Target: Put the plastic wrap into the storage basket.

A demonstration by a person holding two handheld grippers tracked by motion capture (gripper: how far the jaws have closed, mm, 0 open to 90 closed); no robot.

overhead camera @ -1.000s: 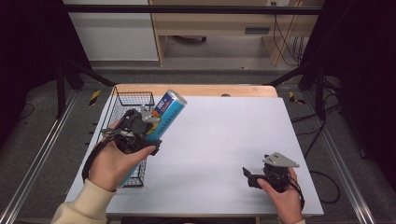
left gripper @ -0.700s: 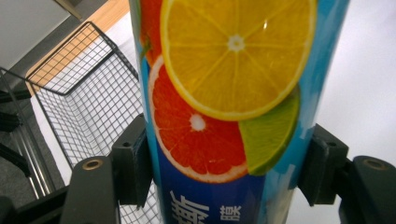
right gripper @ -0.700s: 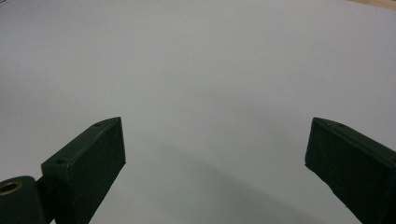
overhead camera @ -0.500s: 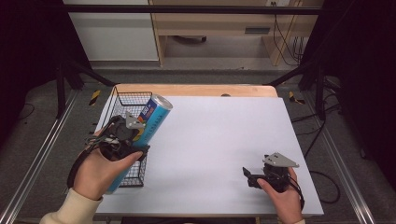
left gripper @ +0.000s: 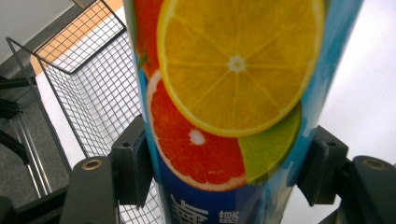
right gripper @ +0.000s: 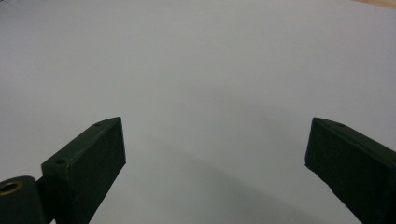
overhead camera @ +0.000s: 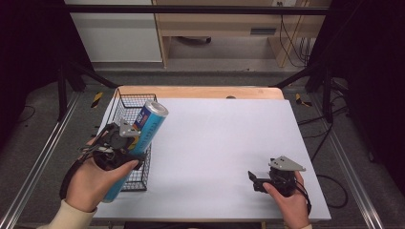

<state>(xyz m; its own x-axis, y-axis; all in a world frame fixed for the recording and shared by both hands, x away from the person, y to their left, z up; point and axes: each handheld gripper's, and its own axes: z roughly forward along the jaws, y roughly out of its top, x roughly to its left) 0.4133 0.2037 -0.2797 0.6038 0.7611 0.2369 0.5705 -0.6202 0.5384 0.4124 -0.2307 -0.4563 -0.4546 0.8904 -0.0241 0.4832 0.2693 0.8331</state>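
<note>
One can (overhead camera: 143, 138), tall and blue with citrus slices printed on it, was clamped between the jaws of my left gripper (left gripper: 224, 168). I held it tilted, silver top end leaning away and to the right, lower end down near my left hand (overhead camera: 93, 183). It sat over the near right edge of the wire basket (overhead camera: 122, 102) at the table's (overhead camera: 229, 143) left side; my reading is that the tilt was for feeding it into the basket lengthwise. Both pads pressed the can's sides around mid-body, so the grip looked firm, no gap visible on either side. Basket interior appeared empty as far as I could see.

My right gripper (overhead camera: 260, 181) rested low over the bare table at the near right, well apart from the can. Its jaws stood wide apart with nothing between them.
</note>
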